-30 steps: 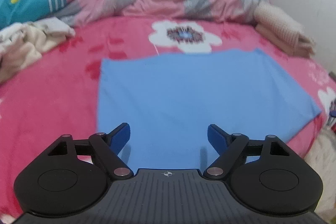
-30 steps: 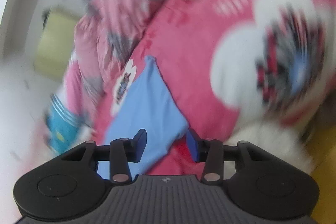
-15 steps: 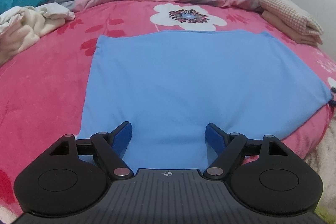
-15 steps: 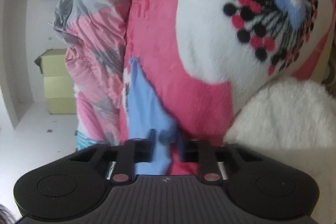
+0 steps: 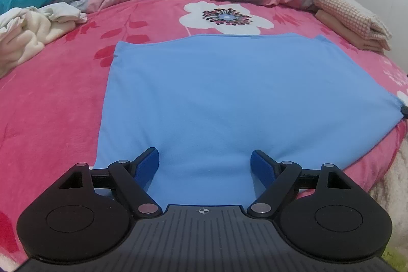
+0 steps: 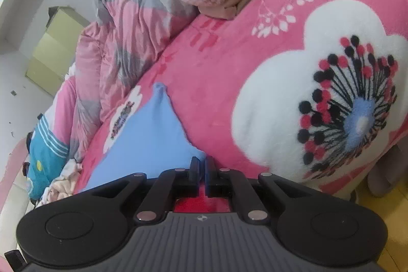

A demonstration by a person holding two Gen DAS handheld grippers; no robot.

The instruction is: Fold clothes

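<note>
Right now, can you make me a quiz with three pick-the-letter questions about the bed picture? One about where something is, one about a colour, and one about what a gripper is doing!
1. Where does the blue cloth lie?
A. spread flat on the pink blanket
B. hanging on the wall
C. bunched under the quilt

2. What colour is the big flower printed beyond the cloth's far edge?
A. green
B. white
C. orange

3. What is the right gripper doing?
A. standing wide open
B. holding a sock
C. pinching a corner of the blue cloth

Answers:
1 A, the cloth lies smooth and open on the blanket.
2 B, its petals are white around a dark, dotted middle.
3 C, its jaws are shut together right at the cloth's corner, while the left gripper stands open over the near edge.
</note>
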